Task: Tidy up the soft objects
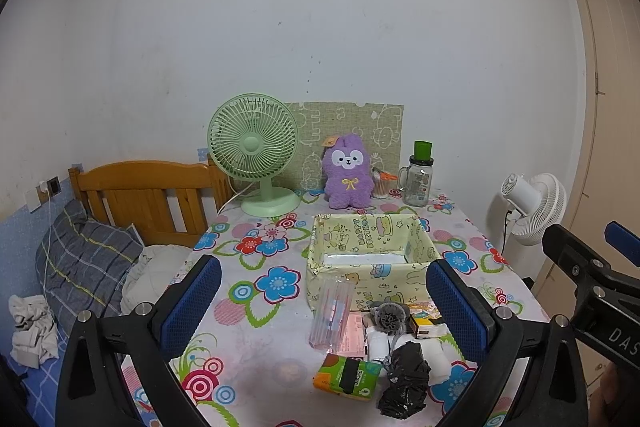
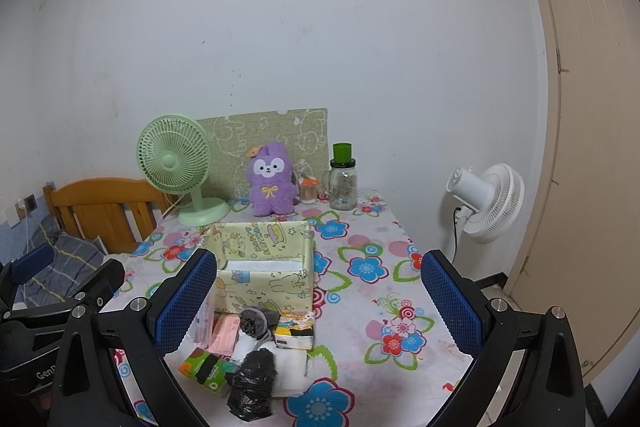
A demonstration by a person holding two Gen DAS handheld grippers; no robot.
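Soft objects [image 1: 380, 347] lie heaped on the flowered tablecloth [image 1: 248, 291] just before a yellow cartoon-print box [image 1: 372, 259] (inner wall reads "HAPPY BIRTHDAY"): crumpled black plastic bag [image 1: 404, 383], orange-green tissue pack [image 1: 346, 375], ribbed clear sleeve [image 1: 332, 313]. Small labels illegible. Left gripper [image 1: 324, 311] and right gripper [image 2: 320, 303]: jaws spread, holding nothing.

Both wrist views hover at the table's [image 1: 256, 307] near edge, facing twelve o'clock toward the wall; the left sits further left, sharing box [image 1: 370, 259] and fan [image 2: 174, 167].
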